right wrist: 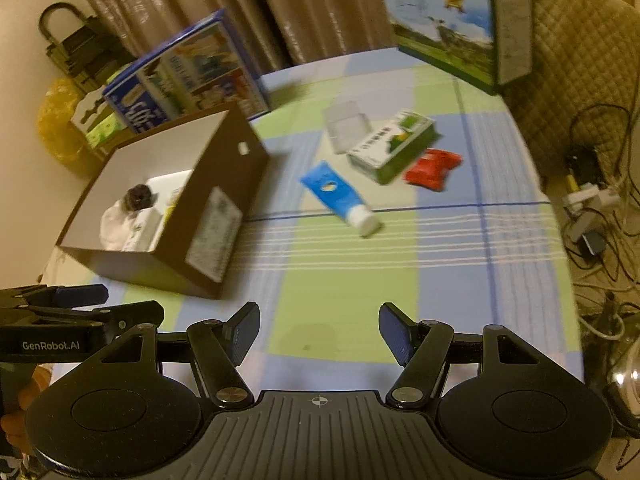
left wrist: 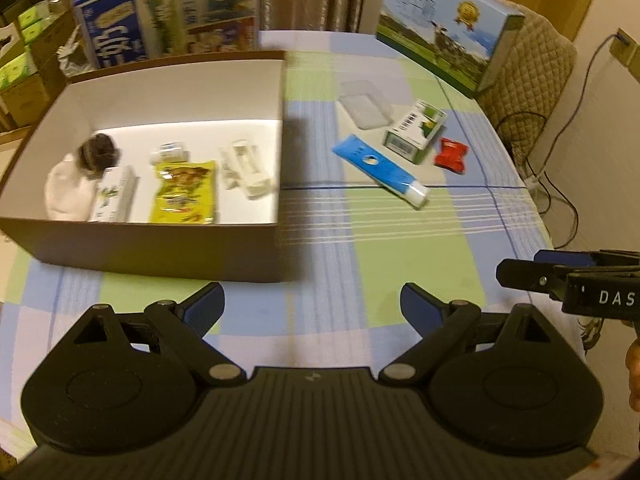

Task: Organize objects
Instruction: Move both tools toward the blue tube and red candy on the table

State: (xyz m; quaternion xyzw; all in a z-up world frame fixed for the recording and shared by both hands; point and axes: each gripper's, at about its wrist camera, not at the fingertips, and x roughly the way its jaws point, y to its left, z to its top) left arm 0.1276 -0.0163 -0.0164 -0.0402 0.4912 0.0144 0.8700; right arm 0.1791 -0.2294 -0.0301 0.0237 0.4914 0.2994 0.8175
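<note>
An open brown cardboard box [left wrist: 160,246] [right wrist: 224,168] with white inside stands on the left of the table. In it lie a yellow snack packet [left wrist: 184,192], white cartons [left wrist: 246,168], a small bottle [left wrist: 170,153], a white cloth bundle [left wrist: 66,190] and a dark round thing [left wrist: 98,152]. On the checked cloth to its right lie a blue tube [left wrist: 378,170] [right wrist: 340,200], a green-white carton [left wrist: 416,130] [right wrist: 392,148], a red packet [left wrist: 452,154] [right wrist: 434,168] and a clear plastic case [left wrist: 366,104] [right wrist: 344,126]. My left gripper [left wrist: 312,306] is open over bare cloth. My right gripper [right wrist: 319,330] is open, well short of the tube.
Two large printed cartons stand at the table's back, one behind the box [left wrist: 168,12] and one at the right [left wrist: 448,28]. A quilted chair back [left wrist: 532,92] and cables [right wrist: 592,216] lie past the right edge. Bare cloth [right wrist: 340,288] lies between the grippers and the loose items.
</note>
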